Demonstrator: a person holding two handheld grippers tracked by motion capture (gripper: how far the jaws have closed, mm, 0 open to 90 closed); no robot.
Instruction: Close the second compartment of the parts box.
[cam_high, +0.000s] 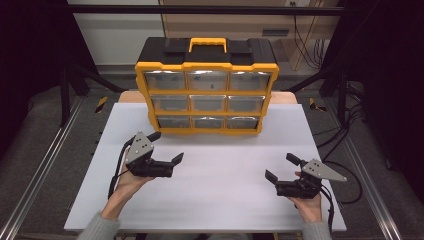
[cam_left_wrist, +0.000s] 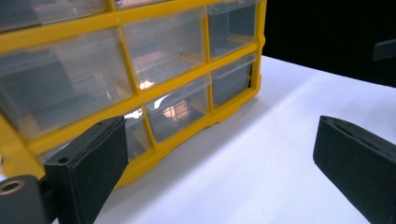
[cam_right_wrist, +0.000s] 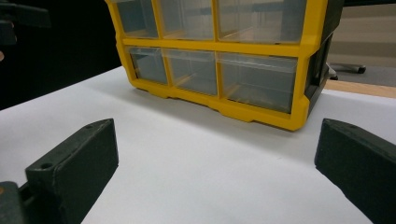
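High view: we hold both grippers' fingers spread near the drawer cabinet on the bench; careless reach could shove it.

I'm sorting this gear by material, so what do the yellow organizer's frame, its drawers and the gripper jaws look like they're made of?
The organizer frame looks like moulded hard plastic, yellow with a slight sheen and rounded edges. The drawers appear to be clear, glossy plastic: you can see through them, and they catch reflections. On the left gripper and right gripper, the jaws look matte black, probably plastic or rubber-faced; which one is unclear.
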